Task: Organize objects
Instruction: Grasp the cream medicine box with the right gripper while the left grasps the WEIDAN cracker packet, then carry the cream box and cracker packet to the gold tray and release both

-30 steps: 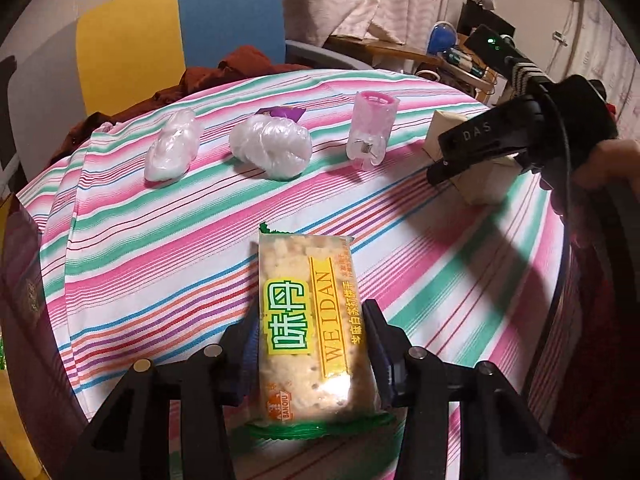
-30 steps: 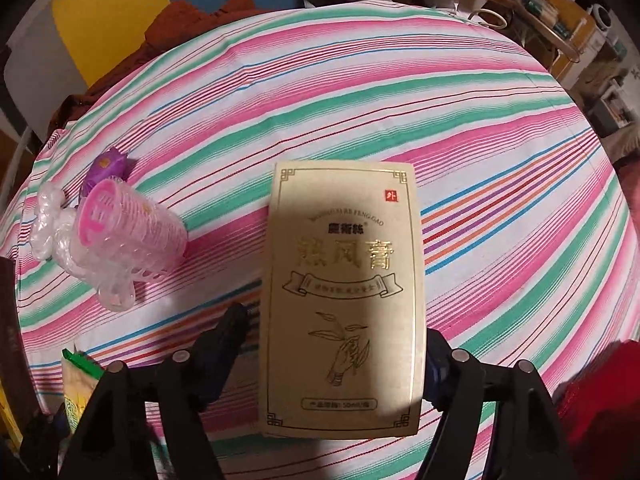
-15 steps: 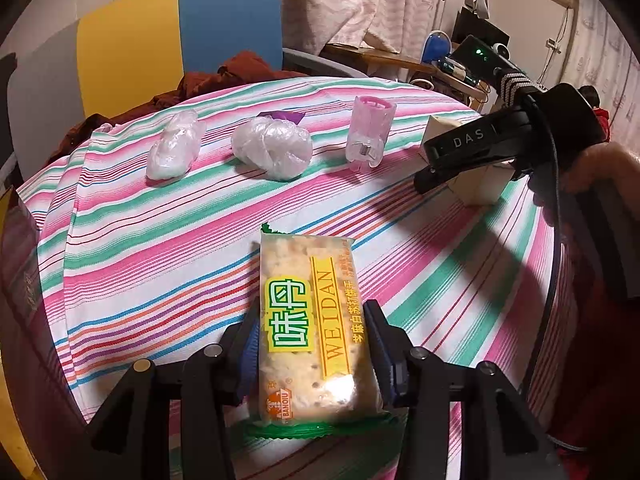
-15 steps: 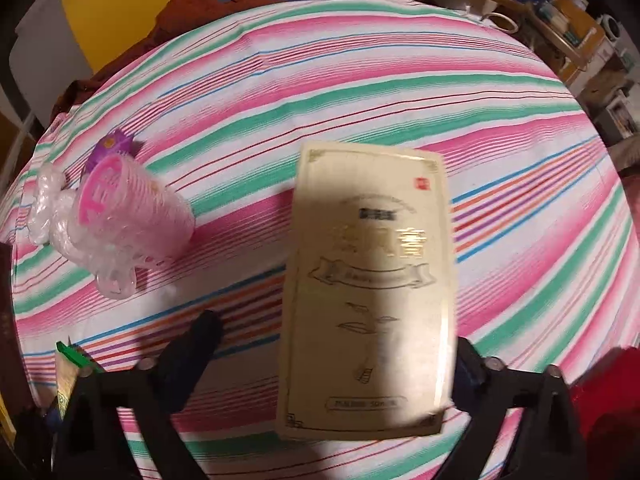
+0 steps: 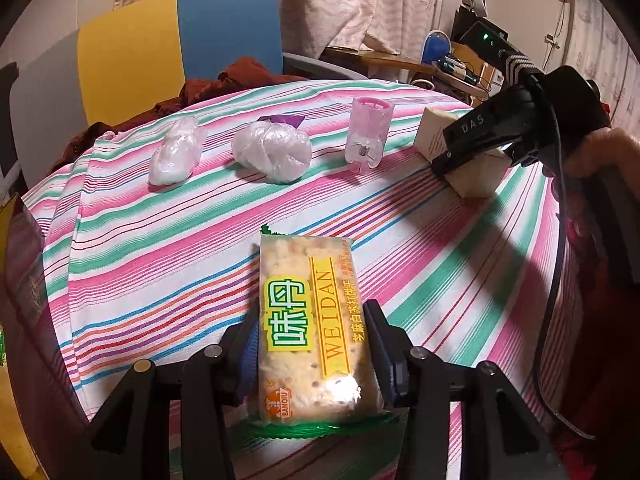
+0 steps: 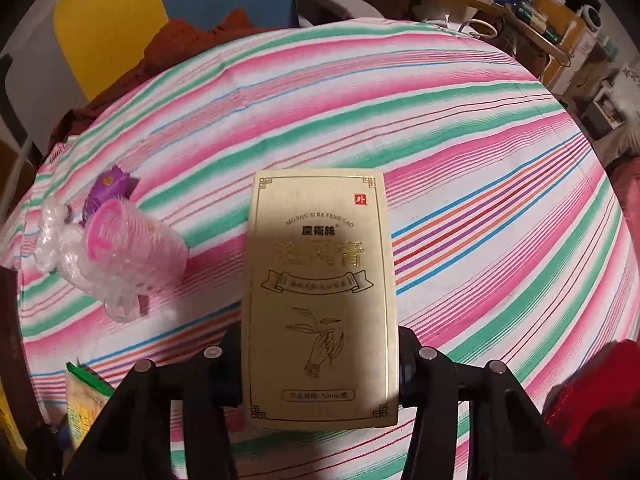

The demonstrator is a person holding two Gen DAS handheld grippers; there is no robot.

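Striped pink and green cloth covers the round surface [image 5: 168, 248], where your left gripper [image 5: 312, 354] jaws squeeze the soft, crackly cracker packet [image 5: 310, 332] by its sides and your right gripper [image 6: 320, 360] jaws hold the stiff, light gold cardboard box [image 6: 320, 280] near its bottom.

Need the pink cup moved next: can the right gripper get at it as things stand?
Probably not yet: the right gripper is shut on the gold box. The pink cup lies unobstructed to its left.
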